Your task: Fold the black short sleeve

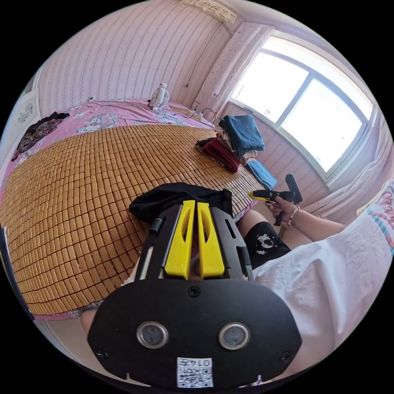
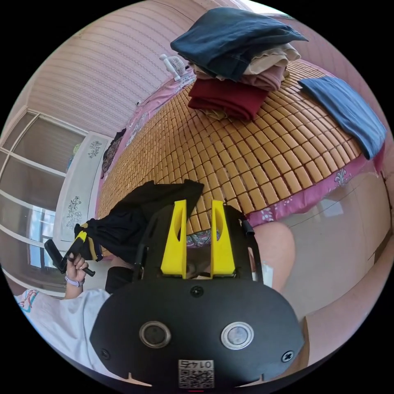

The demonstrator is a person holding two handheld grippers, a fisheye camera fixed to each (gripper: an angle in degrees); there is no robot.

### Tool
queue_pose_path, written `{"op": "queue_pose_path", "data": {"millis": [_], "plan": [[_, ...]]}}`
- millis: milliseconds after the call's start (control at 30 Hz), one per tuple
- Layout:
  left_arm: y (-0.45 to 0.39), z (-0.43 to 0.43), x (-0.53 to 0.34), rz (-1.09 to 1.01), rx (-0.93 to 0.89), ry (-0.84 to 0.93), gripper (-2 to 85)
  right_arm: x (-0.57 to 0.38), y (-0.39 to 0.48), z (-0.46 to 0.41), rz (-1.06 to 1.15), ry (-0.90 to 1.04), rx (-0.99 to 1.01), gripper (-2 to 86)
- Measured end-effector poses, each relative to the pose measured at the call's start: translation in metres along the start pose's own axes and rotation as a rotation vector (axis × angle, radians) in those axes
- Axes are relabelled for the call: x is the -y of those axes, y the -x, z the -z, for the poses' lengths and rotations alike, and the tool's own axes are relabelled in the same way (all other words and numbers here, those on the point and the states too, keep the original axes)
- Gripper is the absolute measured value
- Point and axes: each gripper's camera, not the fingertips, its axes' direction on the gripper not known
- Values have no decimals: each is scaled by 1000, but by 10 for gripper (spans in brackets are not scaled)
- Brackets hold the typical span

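The black short sleeve [image 1: 180, 196] lies crumpled at the near edge of the bamboo mat [image 1: 82, 184]. My left gripper [image 1: 196, 203] has its yellow jaws pressed close together at the garment's near edge, pinching a bunch of the black fabric. In the right gripper view the black short sleeve [image 2: 135, 217] stretches from the mat down to the left gripper [image 2: 86, 242], held in a hand. My right gripper [image 2: 198, 203] stands open over the bed's edge, to the right of the garment, with nothing between its jaws. From the left gripper view the right gripper [image 1: 262, 195] shows beside the bed.
A stack of folded clothes [image 2: 238, 61] sits on the far right of the mat, with a folded blue piece [image 2: 344, 111] beside it. A small fan [image 1: 159, 96] and a dark patterned garment [image 1: 37, 133] lie at the far side. The person's knee [image 2: 275, 246] is against the bed.
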Motion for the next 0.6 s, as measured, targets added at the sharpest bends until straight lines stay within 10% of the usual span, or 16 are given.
{"op": "queue_pose_path", "data": {"millis": [600], "plan": [[43,-35,-31,21,32,34,-10,57,80,-87,301,115,-398,16]]}}
